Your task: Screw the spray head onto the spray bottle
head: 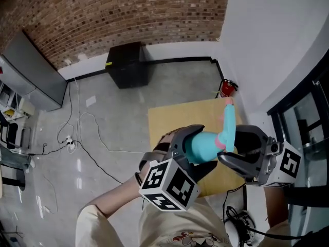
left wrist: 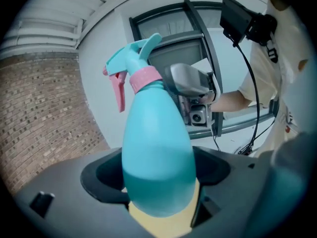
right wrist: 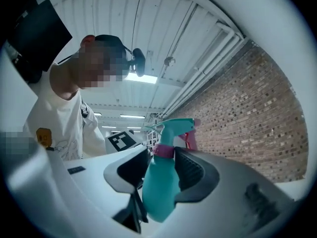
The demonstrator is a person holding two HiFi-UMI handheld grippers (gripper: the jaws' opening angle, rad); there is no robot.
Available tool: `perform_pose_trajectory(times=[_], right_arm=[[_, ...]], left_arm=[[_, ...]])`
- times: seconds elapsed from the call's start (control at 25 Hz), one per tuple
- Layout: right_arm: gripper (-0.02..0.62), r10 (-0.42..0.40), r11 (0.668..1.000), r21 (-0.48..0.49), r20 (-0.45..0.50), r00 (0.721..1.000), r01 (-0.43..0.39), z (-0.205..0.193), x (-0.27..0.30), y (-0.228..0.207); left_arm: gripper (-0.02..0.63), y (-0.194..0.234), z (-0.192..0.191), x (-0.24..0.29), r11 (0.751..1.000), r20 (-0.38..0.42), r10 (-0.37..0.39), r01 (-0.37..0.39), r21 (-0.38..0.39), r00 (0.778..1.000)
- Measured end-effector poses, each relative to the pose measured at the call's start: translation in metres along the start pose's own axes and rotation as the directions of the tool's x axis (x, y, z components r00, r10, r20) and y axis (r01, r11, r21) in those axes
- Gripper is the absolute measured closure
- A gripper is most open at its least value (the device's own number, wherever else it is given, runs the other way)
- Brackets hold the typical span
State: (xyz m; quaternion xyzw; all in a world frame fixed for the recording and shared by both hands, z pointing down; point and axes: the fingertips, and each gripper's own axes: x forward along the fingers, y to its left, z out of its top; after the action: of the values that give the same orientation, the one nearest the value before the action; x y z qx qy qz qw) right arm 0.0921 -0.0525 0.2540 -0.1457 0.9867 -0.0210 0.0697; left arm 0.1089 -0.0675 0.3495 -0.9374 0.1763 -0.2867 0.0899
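Both tools on the spray bottle, above the desk (head: 167, 121).
My left tool (head: 199, 149) is clamped on the turquoise spray bottle (left wrist: 157, 148) at its lower body, with the spray head (right wrist: 171, 127) seated on top, beyond the tips. My right tool (right wrist: 161, 170) stands half open, its jaws flanking the pink collar (right wrist: 163, 151) with slim gaps.

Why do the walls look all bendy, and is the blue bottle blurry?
Left gripper view: the wide lens bends the window frame, and the close spray bottle looks soft. Right gripper view: the brick wall curves, the ceiling light glares. Head view: sharper, edges still bowed.
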Motion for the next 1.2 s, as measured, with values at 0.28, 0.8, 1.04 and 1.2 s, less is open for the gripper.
perform_pose_trajectory(times=[0.28,0.8,1.04,1.2], right_arm=[[0.410,-0.008,0.999,-0.047,-0.197,0.980,-0.002,-0.003,-0.010,-0.001],[0.408,-0.026,0.959,-0.253,-0.526,0.850,-0.127,0.018,-0.008,-0.016],[0.400,0.112,0.932,-0.162,-0.722,0.683,-0.325,-0.027,0.009,0.002],[0.400,0.226,0.924,-0.046,-0.734,0.640,-0.379,-0.046,0.018,0.015]], left_arm=[[0.195,0.015,-0.009,-0.005,0.999,0.026,0.043,-0.044,0.016,0.999],[0.195,0.018,-0.041,-0.017,0.996,-0.041,0.048,-0.044,0.081,0.998],[0.195,0.003,-0.054,-0.016,0.987,-0.091,0.030,-0.015,0.160,0.995],[0.195,-0.003,-0.060,-0.018,0.985,-0.112,0.031,-0.012,0.173,0.993]])
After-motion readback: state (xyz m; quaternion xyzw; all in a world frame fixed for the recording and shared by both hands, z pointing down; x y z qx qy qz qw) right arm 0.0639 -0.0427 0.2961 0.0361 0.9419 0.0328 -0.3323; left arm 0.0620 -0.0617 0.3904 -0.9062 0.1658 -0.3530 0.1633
